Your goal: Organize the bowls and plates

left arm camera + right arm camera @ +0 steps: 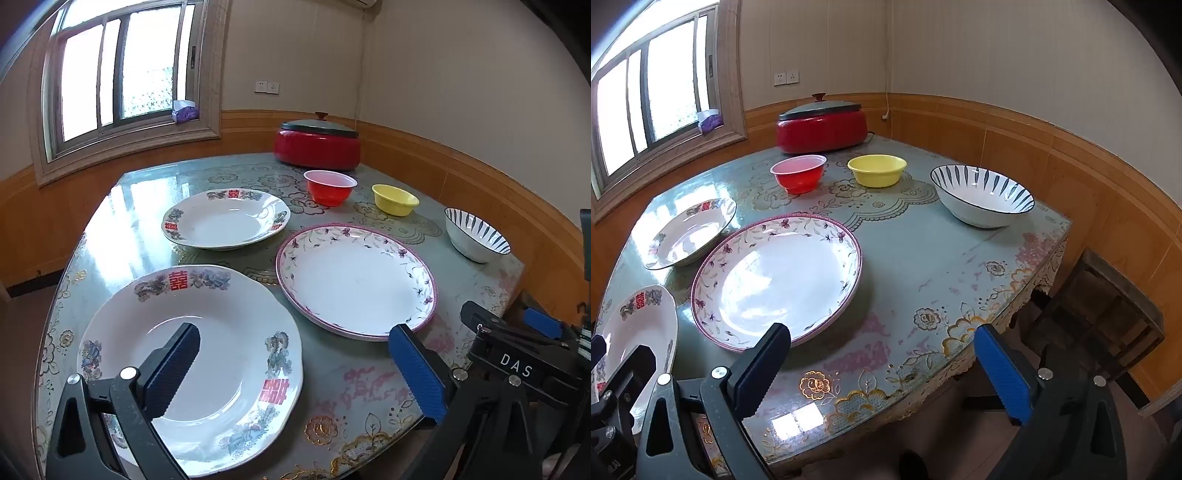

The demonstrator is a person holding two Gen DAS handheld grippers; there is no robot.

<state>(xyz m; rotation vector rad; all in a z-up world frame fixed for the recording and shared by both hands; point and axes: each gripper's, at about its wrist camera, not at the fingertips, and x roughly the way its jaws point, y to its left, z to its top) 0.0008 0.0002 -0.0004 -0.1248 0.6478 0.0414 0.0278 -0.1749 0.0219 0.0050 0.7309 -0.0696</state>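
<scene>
Left wrist view
Left gripper [295, 354]: fingers spread wide, holding nothing, above the near edge of the bench [369, 391].
Near plate [229, 354]: white, red characters on its rim, flat by the near left corner, under the left finger.
Purple-rimmed plate [354, 280]: just beside it, mid-bench.
Far plate [225, 221]: same red characters, behind.
Writing: "DAS" on the right gripper [517, 365] at the right.
Red pot [317, 146]: lidded, far edge.

Right wrist view
Right gripper [882, 360]: fingers wide apart, empty, over the near edge.
Bowls: red bowl [799, 177], yellow bowl [877, 173], striped bowl [982, 197], 3 upright along the far and right edges.
Chair [1100, 314]: wooden, beside the right corner.
</scene>
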